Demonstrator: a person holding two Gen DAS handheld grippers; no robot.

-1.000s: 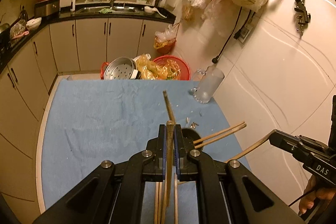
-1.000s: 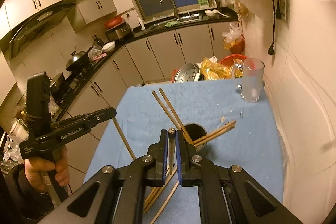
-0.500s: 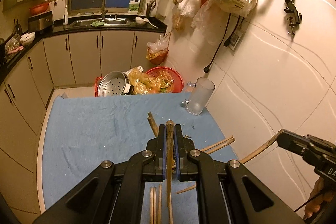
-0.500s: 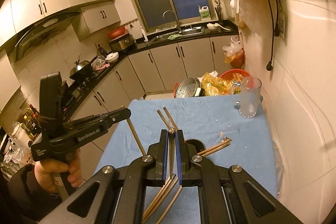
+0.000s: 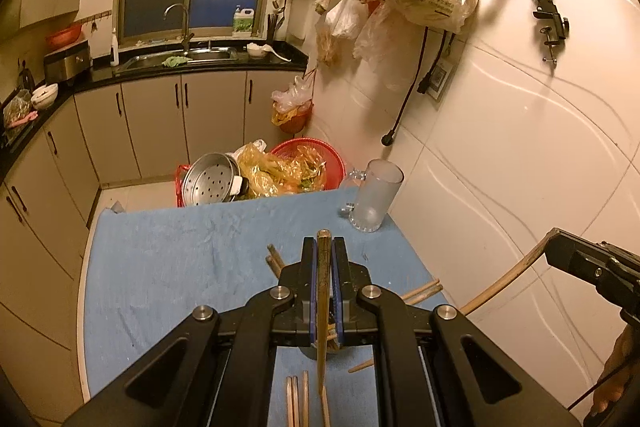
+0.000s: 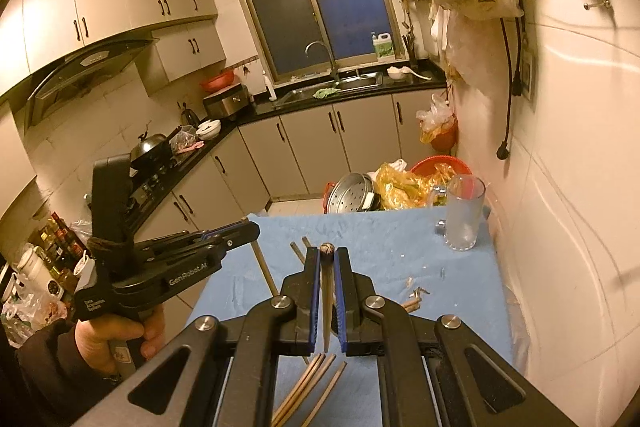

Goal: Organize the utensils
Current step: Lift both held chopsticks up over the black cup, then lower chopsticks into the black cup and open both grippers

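Left gripper (image 5: 324,241): black two-finger tool with blue pads; jaws clenched on a brown wooden chopstick (image 5: 322,307), which hangs down between them above the table.
Right gripper (image 6: 327,251): same make; jaws clenched on a pale wooden chopstick with a rounded tip (image 6: 327,291); held above the table.
Holder: dark round cup (image 5: 310,350), mostly hidden behind the left gripper; chopsticks lean out of it.
Loose chopsticks (image 6: 308,391): several lie on the light blue cloth-covered table (image 5: 168,267), below the grippers.
Frosted glass mug (image 6: 464,219): upright at the far right corner, near the white wall.
Person's hand (image 6: 116,339): grips the left tool's handle.
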